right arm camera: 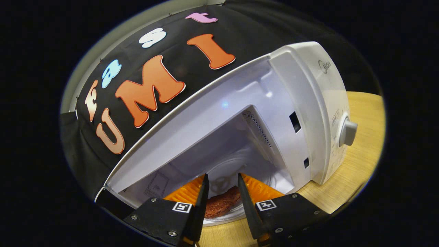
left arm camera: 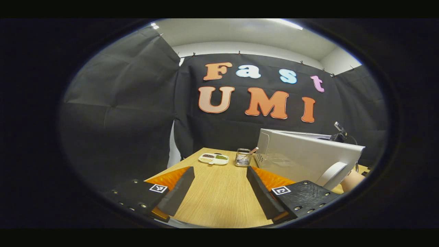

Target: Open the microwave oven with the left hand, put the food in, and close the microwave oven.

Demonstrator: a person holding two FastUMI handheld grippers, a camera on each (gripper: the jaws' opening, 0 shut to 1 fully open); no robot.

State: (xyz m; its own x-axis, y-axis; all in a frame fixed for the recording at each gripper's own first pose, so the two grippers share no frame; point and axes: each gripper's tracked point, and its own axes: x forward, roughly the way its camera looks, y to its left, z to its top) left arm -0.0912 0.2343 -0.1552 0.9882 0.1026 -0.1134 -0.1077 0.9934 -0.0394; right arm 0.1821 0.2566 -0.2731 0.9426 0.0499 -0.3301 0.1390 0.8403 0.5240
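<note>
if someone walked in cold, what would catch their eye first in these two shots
First, the white microwave in the right gripper view, tilted across the frame with its cavity open. At the mouth, the right gripper has a brown piece of food between its fingers, above the glass plate. In the left gripper view, the left gripper hangs wide open over the wooden table, the swung-out door to one side and a small snack tray farther back.
</note>
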